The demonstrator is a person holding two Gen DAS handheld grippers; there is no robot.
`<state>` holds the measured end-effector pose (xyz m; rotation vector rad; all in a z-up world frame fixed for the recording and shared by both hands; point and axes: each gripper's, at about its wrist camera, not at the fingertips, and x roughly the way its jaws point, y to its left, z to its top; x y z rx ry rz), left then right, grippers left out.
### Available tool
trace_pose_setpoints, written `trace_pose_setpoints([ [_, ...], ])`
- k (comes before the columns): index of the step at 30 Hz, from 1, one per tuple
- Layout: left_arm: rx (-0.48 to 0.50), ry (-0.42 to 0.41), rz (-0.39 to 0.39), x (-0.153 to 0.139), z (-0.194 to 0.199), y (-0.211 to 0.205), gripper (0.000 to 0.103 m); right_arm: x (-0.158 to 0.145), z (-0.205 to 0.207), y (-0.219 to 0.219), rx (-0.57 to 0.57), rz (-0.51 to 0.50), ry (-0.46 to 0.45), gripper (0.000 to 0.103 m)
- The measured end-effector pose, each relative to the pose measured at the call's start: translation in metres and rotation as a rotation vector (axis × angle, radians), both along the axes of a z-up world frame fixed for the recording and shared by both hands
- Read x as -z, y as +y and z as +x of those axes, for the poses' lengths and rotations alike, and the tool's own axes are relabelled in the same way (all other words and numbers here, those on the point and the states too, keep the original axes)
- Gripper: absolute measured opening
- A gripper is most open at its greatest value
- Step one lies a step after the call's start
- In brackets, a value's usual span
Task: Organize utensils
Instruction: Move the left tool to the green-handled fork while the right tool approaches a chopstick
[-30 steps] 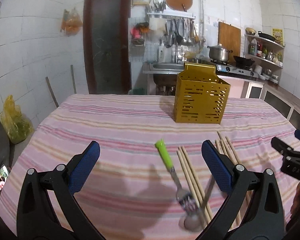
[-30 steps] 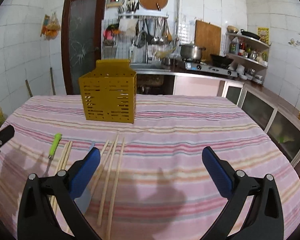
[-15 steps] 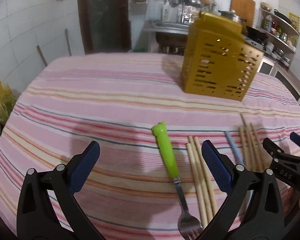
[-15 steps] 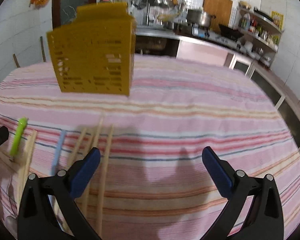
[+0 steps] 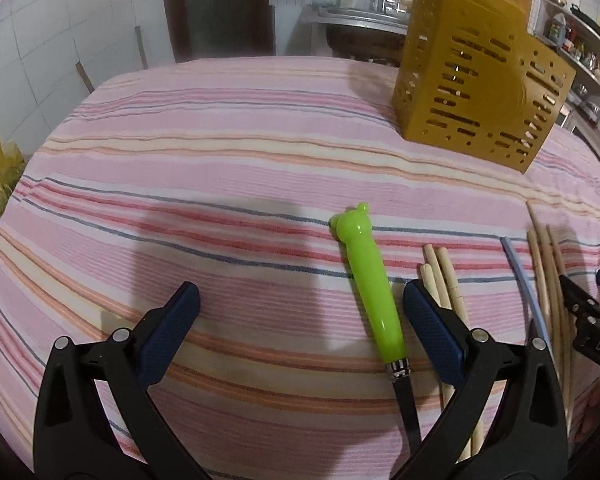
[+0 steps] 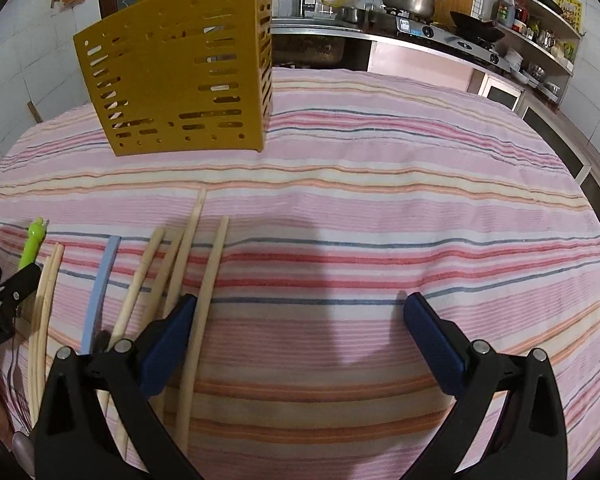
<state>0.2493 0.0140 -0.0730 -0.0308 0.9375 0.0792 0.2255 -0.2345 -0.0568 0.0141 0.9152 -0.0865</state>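
Chopsticks (image 6: 188, 264) and a green-handled fork (image 5: 370, 300) are lying on the table (image 5: 220, 160); both hand-held grippers, left (image 5: 300, 316) and right (image 6: 300, 320), are hovering spread wide, gripping nothing.

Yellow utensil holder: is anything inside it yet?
Through the slots of the yellow utensil holder only light and background show; no utensil sticks out above its rim. The floor inside is hidden by the walls. The green-handled fork and chopsticks lie on the striped cloth.
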Motion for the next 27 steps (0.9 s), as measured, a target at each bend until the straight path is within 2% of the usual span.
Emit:
trace_pose_setpoints([
  [4, 0.001, 0.005, -0.007, 0.001, 0.0, 0.001, 0.098, 0.0, 0.003, -0.003, 0.001, 0.02, 0.021, 0.1],
  [12, 0.018, 0.028, -0.006, 0.001, 0.005, 0.002, 0.098, -0.003, 0.024, -0.006, 0.016, 0.028, 0.133, 0.1],
  [17, 0.027, 0.008, -0.024, 0.001, 0.002, 0.005, 0.098, -0.002, 0.008, -0.005, 0.036, 0.019, 0.006, 0.1],
  [24, 0.01, 0.0, -0.006, 0.001, -0.003, 0.002, 0.098, 0.002, 0.0, -0.002, 0.033, 0.017, -0.008, 0.099],
  [27, -0.001, -0.002, -0.014, -0.001, -0.004, 0.001, 0.096, 0.001, -0.003, 0.0, 0.026, 0.003, -0.018, 0.096],
])
